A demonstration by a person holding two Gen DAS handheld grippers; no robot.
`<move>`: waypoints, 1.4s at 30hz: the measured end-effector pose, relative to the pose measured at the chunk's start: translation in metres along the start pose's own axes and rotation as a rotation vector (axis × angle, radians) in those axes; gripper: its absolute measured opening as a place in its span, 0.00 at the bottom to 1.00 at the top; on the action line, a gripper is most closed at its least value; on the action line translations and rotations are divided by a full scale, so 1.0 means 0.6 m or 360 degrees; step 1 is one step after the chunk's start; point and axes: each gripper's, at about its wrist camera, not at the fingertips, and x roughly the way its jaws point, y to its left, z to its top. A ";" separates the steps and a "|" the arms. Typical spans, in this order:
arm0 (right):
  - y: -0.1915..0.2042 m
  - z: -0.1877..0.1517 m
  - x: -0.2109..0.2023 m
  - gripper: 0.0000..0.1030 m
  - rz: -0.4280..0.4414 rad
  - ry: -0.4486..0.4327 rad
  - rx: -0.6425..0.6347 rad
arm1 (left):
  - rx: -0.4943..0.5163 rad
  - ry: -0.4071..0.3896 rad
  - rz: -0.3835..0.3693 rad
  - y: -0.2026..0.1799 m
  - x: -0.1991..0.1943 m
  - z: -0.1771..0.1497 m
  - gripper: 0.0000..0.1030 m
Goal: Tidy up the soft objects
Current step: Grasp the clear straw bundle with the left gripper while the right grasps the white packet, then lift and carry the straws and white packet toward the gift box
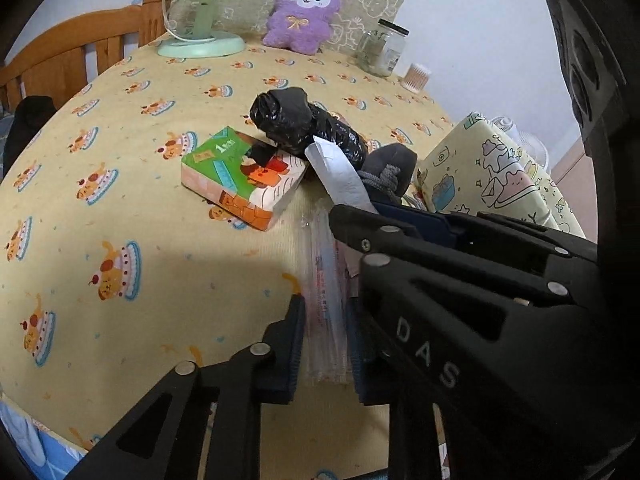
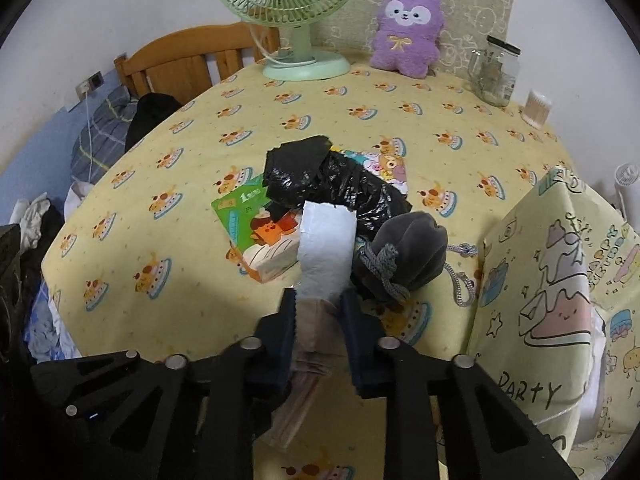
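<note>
A clear packet (image 1: 324, 300) at the counter's (image 1: 132, 208) near edge sits clenched in my left tool (image 1: 326, 344), while my right tool (image 2: 318, 312) grips white tissue (image 2: 326, 248) beside the grey pouch (image 2: 408, 256).

On the table (image 2: 160, 272), the fan (image 2: 298, 8), the plush toy (image 2: 408, 32) and the glass jar (image 2: 496, 72) stand along the far edge, left to right, with the cotton-swab tub (image 2: 538, 108) right of the jar. At the middle, the plastic bag roll (image 2: 332, 184) lies partly on the tissue pack (image 2: 256, 232). The drawstring pouch (image 2: 404, 256) sits just right of them. The paper strip (image 2: 326, 252) rises in front, perhaps touching the roll. The gift bag (image 2: 552, 300) stands at the right.
</note>
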 end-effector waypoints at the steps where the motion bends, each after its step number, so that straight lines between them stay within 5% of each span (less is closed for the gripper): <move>1: -0.001 0.000 -0.001 0.18 0.0002 -0.0005 0.0008 | 0.0008 -0.0003 -0.0005 -0.001 -0.003 0.001 0.08; 9: -0.004 -0.002 -0.013 0.11 -0.0056 -0.0041 0.0051 | 0.0007 -0.0027 0.0030 0.000 -0.010 -0.002 0.07; 42: 0.000 0.014 -0.116 0.10 -0.0074 -0.0273 0.0076 | 0.0031 -0.0219 0.0063 -0.026 -0.079 0.030 0.06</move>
